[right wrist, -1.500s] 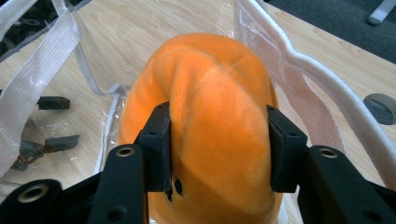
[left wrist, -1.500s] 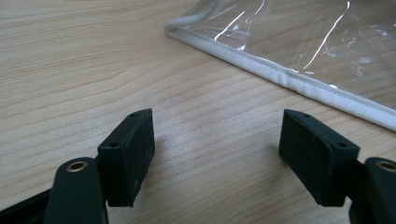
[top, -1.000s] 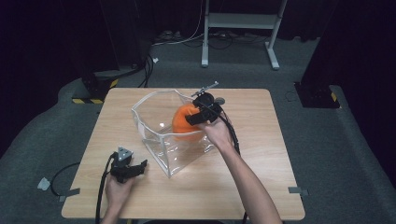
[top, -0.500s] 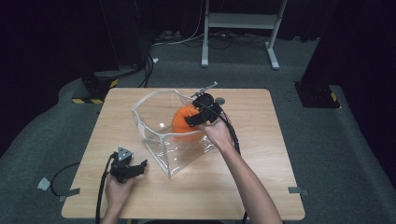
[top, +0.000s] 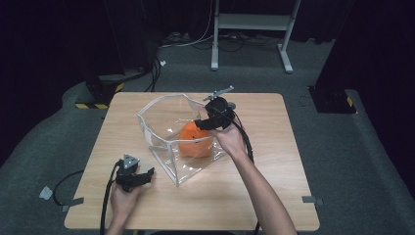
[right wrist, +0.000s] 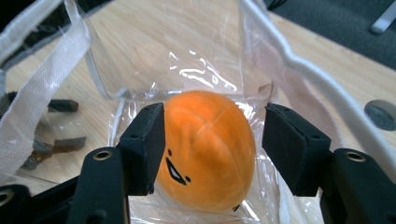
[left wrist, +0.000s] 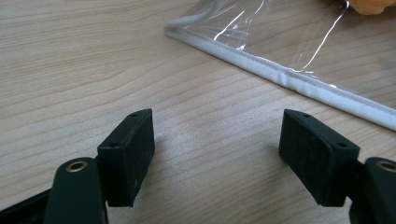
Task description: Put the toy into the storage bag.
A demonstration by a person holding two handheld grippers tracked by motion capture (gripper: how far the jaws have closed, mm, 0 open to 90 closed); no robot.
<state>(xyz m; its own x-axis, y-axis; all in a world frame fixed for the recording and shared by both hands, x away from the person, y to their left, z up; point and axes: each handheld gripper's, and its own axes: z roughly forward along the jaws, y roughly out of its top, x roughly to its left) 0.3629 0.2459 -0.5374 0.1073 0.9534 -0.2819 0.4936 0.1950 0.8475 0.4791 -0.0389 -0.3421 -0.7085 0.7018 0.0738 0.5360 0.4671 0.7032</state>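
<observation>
right gripper (right wrist: 212, 149): was poked into the clear bag (top: 161, 120), jaws partway apart with the orange plush (right wrist: 208, 149) sitting between them. Left pad looked right up against the toy, right pad had a visible gap, so not really clamped on it. The jaws had just been closing a little, plush between them the whole time.

orange plush: lay at the bottom of the bag, dead centre between the right gripper's pads, little face pointing toward the camera. Its lower edge got cut off by the frame, and from the high view (top: 195, 139) the gripper covered its top.

clear bag: stood open on the wooden table (top: 274, 112), its white-edged rim (right wrist: 299, 70) rising past the right jaw. Glare on the plastic made the far wall hard to read.

left gripper (left wrist: 217, 161): jaws wide, nothing between them but bare tabletop. The bag's white seam (left wrist: 280, 74) ran just beyond the tips, not touching. A scrap of orange peeked in at the top corner, mostly cropped.

grey disc (right wrist: 382, 114): past the right jaw on the table, half cut off, couldn't tell what it was.
</observation>
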